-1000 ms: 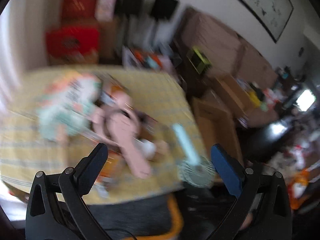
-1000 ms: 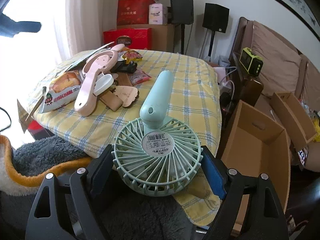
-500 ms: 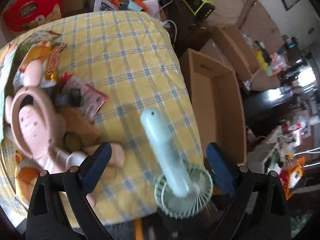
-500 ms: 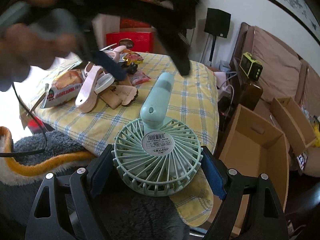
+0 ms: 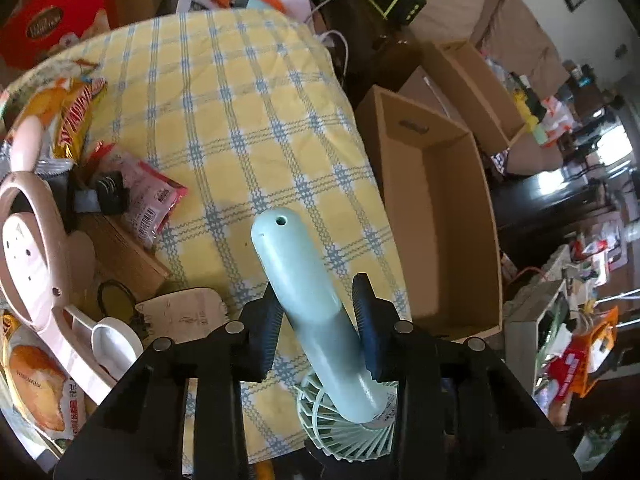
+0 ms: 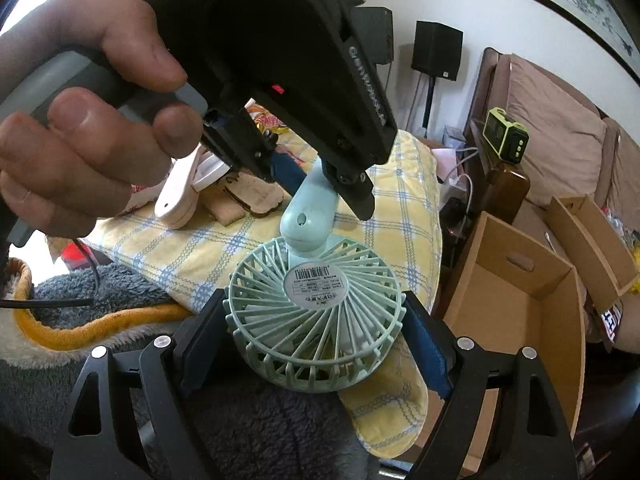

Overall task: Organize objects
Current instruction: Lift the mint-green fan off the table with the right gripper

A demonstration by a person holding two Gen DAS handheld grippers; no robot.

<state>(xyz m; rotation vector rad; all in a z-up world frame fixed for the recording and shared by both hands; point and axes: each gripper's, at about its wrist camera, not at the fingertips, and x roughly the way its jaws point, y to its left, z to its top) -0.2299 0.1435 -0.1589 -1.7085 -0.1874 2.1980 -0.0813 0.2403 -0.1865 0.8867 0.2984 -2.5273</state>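
The left gripper has its ribbed blue-padded jaws closed on the smooth handle of the mint-green plastic handheld fan, hiding part of it. The right gripper clamps the fan's round slatted grille from both sides, above the grey fleece blanket. Beyond lies the yellow-and-blue checked cloth; an open brown cardboard box stands beside it. A bare hand fills the right view, masking the clutter behind.

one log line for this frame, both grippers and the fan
left gripper: fingers closing around fan handle | right gripper: shut on mint fan head | cardboard box: open beside table
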